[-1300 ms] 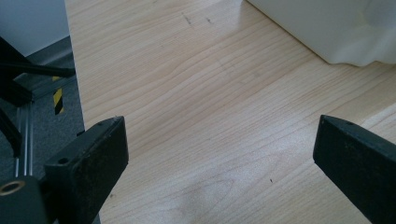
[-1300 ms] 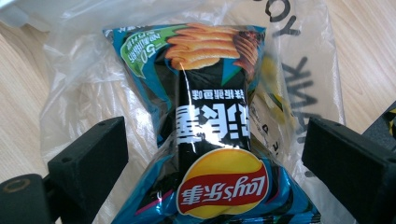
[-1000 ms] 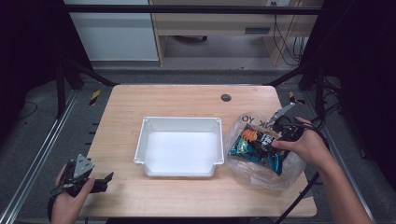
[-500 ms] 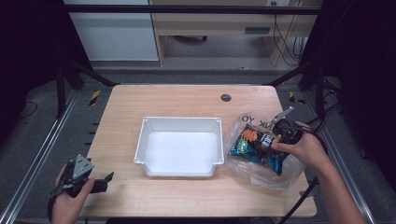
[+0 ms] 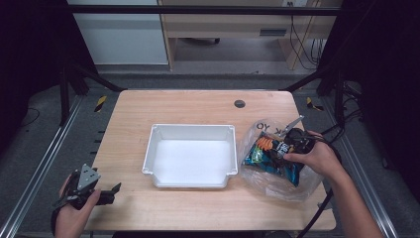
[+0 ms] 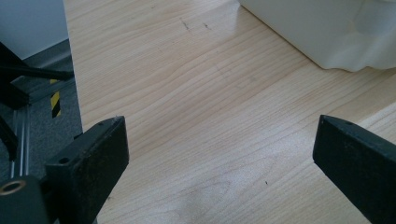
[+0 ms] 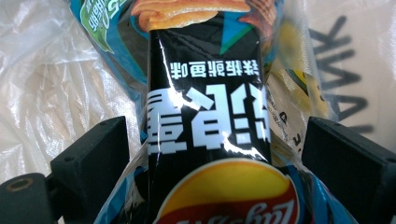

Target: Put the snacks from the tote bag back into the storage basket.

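A black and blue chip bag (image 5: 271,156) lies inside a clear plastic bag (image 5: 277,187) on the right of the wooden table. My right gripper (image 5: 283,145) is over it. In the right gripper view the chip bag (image 7: 208,116) runs up between the two jaws of the right gripper (image 7: 215,135), which stand wide apart on either side with small gaps, so it is open. A white tray (image 5: 190,128) sits empty mid-table. My left gripper (image 5: 110,194) rests at the near left corner, open over bare wood (image 6: 219,140), with the tray's corner (image 6: 317,32) ahead.
A small dark round grommet (image 5: 239,103) marks the table's far side. The clear plastic bag (image 7: 56,84) crumples around the chip bag. The table's left edge (image 6: 74,93) drops to grey floor and a metal rail. A cable trails off the right hand.
The right hand has shifted slightly toward the near side over the plastic bag. The left gripper and the tray have stayed where they were.
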Motion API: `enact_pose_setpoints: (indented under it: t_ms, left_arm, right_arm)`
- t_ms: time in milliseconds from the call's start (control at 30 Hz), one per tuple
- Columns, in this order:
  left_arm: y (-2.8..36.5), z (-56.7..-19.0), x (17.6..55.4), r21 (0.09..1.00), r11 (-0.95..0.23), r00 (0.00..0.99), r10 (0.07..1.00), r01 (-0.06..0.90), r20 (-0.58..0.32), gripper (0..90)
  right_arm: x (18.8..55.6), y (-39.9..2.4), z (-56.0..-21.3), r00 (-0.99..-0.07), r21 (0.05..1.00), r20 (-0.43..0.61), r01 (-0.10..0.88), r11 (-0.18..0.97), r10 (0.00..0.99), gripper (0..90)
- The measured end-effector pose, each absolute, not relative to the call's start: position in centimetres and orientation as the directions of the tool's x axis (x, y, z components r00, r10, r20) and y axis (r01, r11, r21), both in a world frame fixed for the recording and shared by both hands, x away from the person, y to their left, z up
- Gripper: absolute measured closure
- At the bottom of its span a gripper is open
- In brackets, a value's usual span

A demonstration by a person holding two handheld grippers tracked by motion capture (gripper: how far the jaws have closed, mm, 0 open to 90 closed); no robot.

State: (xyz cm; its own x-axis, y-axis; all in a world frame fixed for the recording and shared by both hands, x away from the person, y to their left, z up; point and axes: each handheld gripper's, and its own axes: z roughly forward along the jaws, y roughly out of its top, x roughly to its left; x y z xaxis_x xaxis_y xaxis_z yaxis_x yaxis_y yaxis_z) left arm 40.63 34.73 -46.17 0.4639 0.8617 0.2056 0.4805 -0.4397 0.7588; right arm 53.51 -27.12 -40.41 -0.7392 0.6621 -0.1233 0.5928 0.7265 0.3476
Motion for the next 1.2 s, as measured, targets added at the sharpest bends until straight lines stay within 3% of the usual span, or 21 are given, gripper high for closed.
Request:
enact_pose_setpoints:
  t_ms: [733,867,1000,1200]
  left_arm:
    - [35.1,-46.1,40.5,0.760,-0.430,0.455,0.868,0.488,0.199,3.1]
    - [35.1,-46.1,40.5,0.759,-0.432,0.457,0.867,0.487,0.200,3.1]
    - [35.0,-46.2,40.5,0.757,-0.432,0.454,0.868,0.490,0.201,3.1]
    - [35.0,-46.2,40.4,0.757,-0.429,0.448,0.871,0.493,0.202,3.2]
  right_arm:
    - [54.4,-26.2,-43.4,-0.743,0.286,-0.141,0.603,0.745,0.655,9.6]
    - [54.4,-25.9,-43.7,-0.751,0.270,-0.148,0.596,0.757,0.644,15.0]
    - [53.8,-25.6,-43.2,-0.774,0.273,-0.197,0.545,0.792,0.601,33.2]
    - [52.6,-25.7,-42.1,-0.771,0.310,-0.207,0.532,0.788,0.602,38.7]
